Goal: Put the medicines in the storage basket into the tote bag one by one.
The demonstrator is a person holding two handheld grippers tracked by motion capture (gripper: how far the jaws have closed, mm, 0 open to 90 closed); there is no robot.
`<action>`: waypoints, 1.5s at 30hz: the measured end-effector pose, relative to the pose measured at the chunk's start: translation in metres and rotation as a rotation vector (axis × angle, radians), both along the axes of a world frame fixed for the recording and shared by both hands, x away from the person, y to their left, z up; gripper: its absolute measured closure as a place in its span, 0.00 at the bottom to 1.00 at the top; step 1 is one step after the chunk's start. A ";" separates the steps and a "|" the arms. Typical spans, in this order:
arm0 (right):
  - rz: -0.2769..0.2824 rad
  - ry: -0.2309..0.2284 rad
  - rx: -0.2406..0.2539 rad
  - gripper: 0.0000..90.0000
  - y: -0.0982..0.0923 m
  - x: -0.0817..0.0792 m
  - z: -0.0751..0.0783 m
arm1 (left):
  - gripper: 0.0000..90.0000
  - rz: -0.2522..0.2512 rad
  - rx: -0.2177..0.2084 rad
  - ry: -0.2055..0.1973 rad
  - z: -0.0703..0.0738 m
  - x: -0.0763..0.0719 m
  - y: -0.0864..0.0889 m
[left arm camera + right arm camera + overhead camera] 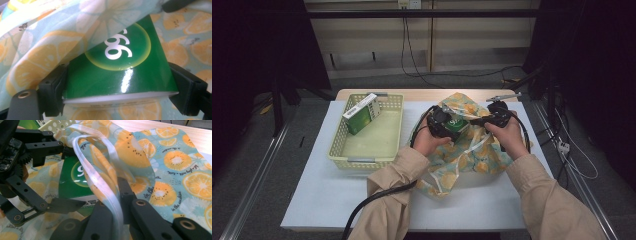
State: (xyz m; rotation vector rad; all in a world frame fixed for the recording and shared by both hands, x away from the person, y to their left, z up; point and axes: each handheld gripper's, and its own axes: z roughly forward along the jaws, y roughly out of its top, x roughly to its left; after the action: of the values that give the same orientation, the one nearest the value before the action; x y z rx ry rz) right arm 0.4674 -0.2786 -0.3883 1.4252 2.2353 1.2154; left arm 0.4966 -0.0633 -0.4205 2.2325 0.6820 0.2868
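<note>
Right, I have the green box (120, 75) clamped across its width in the left gripper (446, 123), one jaw pressing on each side face. In the left gripper view its glossy printed face is up and tilted, and its long axis runs away from the jaws into the mouth of the citrus-print bag (472, 150); the far end is already under the bag's edge, the white-edged near end sits between the jaws. The right gripper (113, 202) has its jaws closed on the bag's translucent rim and white handle strip (100, 177), holding the opening lifted over the box. In the high view the bag lies on the white worktop (322, 200), and both grippers meet over the bag's upper half. The yellow basket (377, 145) sits left of the bag and apart from it, with a second green-and-white box (361, 114) leaning against its far-left corner.
</note>
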 end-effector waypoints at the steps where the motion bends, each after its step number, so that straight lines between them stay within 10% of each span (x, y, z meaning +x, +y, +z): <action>1: 0.002 0.001 -0.001 1.00 0.000 0.000 0.000 | 0.16 0.001 -0.002 0.003 0.000 0.000 0.000; 28: 0.001 -0.008 -0.023 1.00 0.007 -0.001 0.013 | 0.11 -0.140 -0.002 0.083 0.067 -0.049 0.047; 45: 0.021 -0.011 -0.032 1.00 0.013 -0.005 0.015 | 0.10 -0.025 -0.013 0.037 0.084 -0.034 0.126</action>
State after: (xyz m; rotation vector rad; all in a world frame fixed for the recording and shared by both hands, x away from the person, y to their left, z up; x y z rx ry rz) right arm 0.4619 -0.2658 -0.3732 1.3838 2.2570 1.1861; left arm 0.4622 0.0623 -0.3363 2.2369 0.6727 0.2284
